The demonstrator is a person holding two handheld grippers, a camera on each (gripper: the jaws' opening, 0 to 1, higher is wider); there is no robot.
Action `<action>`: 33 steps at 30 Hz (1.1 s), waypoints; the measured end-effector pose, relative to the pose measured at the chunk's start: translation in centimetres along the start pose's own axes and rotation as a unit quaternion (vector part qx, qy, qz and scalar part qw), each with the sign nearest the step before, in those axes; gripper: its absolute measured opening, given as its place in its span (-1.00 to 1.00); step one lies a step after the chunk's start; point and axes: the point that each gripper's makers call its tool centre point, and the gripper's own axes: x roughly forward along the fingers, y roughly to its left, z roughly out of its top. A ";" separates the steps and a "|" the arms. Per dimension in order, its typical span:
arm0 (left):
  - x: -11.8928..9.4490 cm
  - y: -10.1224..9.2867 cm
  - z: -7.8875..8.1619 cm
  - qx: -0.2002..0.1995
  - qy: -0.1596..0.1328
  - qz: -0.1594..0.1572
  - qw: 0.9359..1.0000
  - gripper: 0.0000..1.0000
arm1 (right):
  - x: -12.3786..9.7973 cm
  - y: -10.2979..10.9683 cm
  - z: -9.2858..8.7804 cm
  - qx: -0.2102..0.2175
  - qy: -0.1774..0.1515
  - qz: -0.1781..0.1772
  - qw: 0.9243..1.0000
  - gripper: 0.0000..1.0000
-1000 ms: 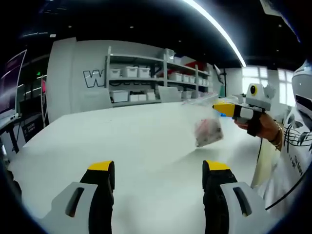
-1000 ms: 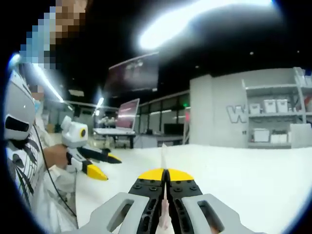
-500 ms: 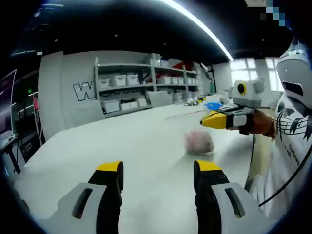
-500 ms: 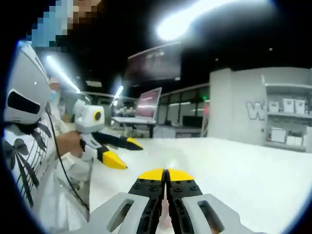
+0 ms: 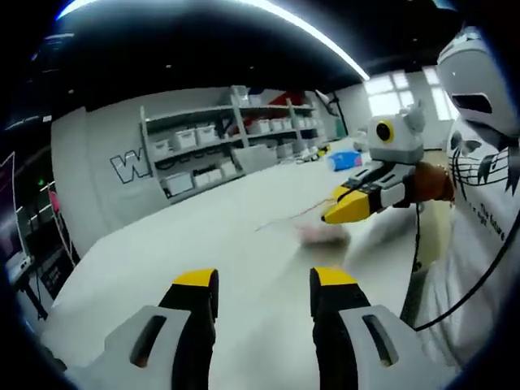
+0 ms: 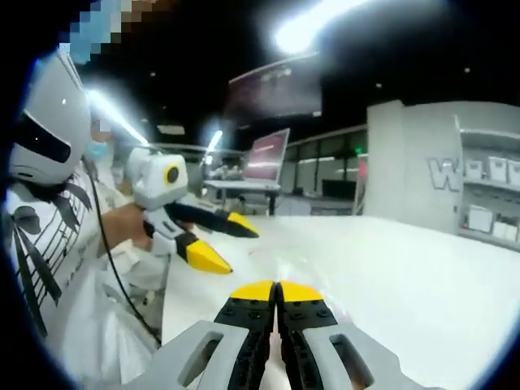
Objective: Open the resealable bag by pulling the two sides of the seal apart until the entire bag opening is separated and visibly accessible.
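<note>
The right gripper (image 6: 277, 289) has its yellow-tipped fingers (image 6: 253, 291) pressed together, with a thin sliver of clear film caught between them in the right gripper view; the film is the edge of the resealable bag (image 5: 321, 233). In the left gripper view the same right gripper (image 5: 348, 210) comes in from the right, held by a hand (image 5: 429, 183), its tips closed on that edge, and the bag trails away from it, low over the white desk (image 5: 203, 236). The bag is motion-blurred: a clear pouch with a pinkish lump of contents inside, what they are cannot be told. A thin reddish line, apparently the bag's seal strip, runs from the gripper tips out past the lump.

The left gripper (image 5: 263, 284) has its fingers (image 5: 196, 286) spread, with nothing between them; the bag lies beyond them, nearer the right gripper than the left. In the right gripper view the left gripper (image 6: 222, 242) shows to the left of the bag's edge, its fingers apart and clear of the film.

Past the bag, beyond the far edge of the desk, stands a grey shelving unit (image 5: 211, 146) carrying white bins (image 5: 201, 135); their contents cannot be seen. The person's white printed shirt (image 5: 479, 211) sits beside the right gripper.
</note>
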 end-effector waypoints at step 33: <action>0.8 -2.1 0.9 0.126 -0.035 -0.031 0.991 -0.64 | 0.5 0.3 -1.5 0.056 0.017 0.005 0.998 -1.00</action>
